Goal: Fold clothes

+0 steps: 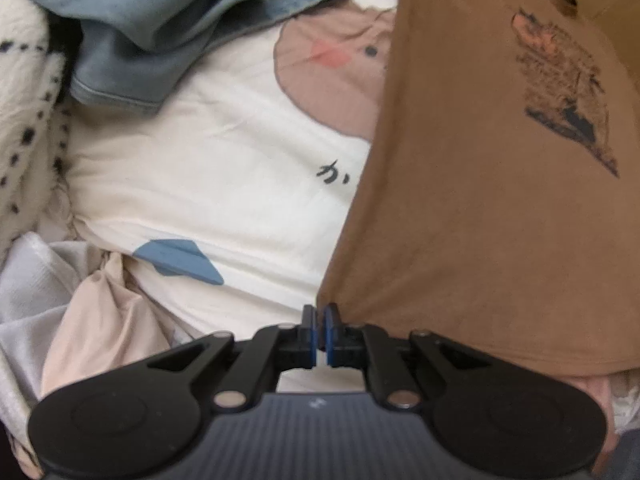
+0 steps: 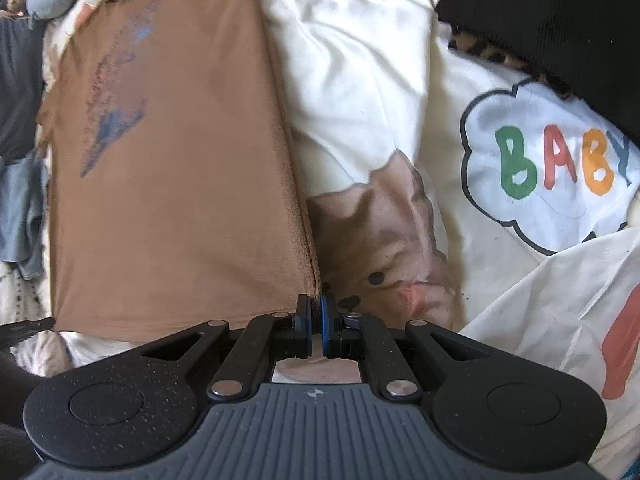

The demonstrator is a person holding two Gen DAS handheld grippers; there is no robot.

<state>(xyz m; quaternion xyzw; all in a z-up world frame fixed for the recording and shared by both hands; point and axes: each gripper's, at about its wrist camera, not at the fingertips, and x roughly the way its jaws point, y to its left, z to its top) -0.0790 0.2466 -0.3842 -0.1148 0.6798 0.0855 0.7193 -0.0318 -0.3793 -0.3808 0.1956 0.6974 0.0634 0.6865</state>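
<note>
Cream bedspread (image 1: 224,152) with cartoon prints underneath, heaped round with other laundry: blue-grey garment (image 1: 152,28) at the top, pale pink cloth (image 1: 100,320) lower left. Left wrist view first: left gripper (image 1: 320,334) pointing down, blue pads together and pinching a corner of the brown T-shirt (image 1: 480,200). Shirt fanning out to the right of the pinch, faded chest print (image 1: 568,92) facing up. Gripping by the very corner, likely to keep the edge taut and straight while laying the fabric flat.

Over to the right wrist view: same brown T-shirt (image 2: 172,200) stretching away on the left side, long straight side edge running right down into the right gripper (image 2: 316,328). Pads closed here too, clamped on that edge at its near corner. Cloud print reading "BABY" (image 2: 556,164) on the bedspread (image 2: 352,60) to the right, black garment (image 2: 560,20) in the upper corner, well apart from the shirt.

Two corners held, one per gripper, so the hem spans between them: a sensible hold for spreading the shirt on the bed before any fold. Folding proper seemingly not yet begun.
</note>
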